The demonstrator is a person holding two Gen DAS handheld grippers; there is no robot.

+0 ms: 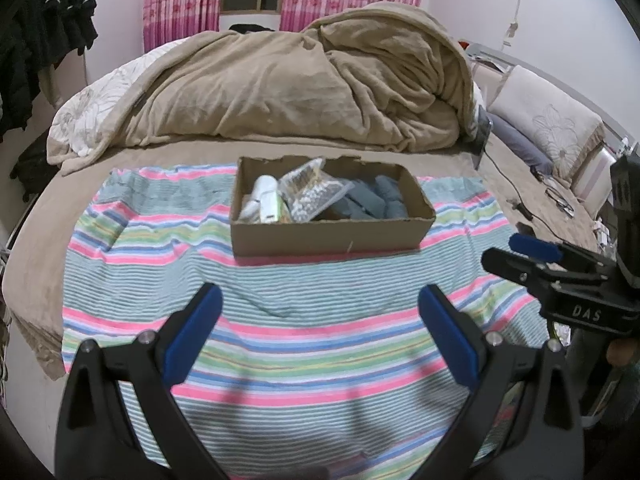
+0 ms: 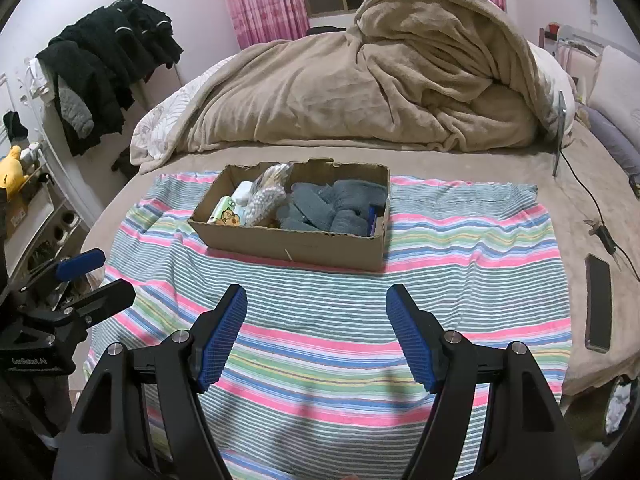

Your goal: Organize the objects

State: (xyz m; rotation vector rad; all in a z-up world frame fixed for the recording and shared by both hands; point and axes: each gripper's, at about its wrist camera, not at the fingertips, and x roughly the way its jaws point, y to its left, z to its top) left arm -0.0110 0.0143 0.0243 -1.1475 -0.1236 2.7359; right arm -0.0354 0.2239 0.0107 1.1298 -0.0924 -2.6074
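Observation:
An open cardboard box (image 1: 332, 236) (image 2: 292, 246) stands on a striped cloth (image 1: 280, 360) (image 2: 320, 360) spread on the bed. It holds grey-blue socks (image 1: 374, 200) (image 2: 328, 208), a clear bag of small white items (image 1: 310, 198) (image 2: 264, 200), a white bottle (image 1: 264, 190) and a green printed packet (image 2: 226, 214). My left gripper (image 1: 320, 304) is open and empty, above the cloth in front of the box. My right gripper (image 2: 316, 304) is open and empty, also short of the box. Each gripper shows at the edge of the other's view.
A heaped tan blanket (image 1: 312, 80) (image 2: 380, 80) lies behind the box. A black phone (image 2: 599, 302) and cables (image 2: 600, 232) lie on the bed to the right. Pillows (image 1: 548, 120) are at the far right. Dark clothes (image 2: 104, 60) hang at the left.

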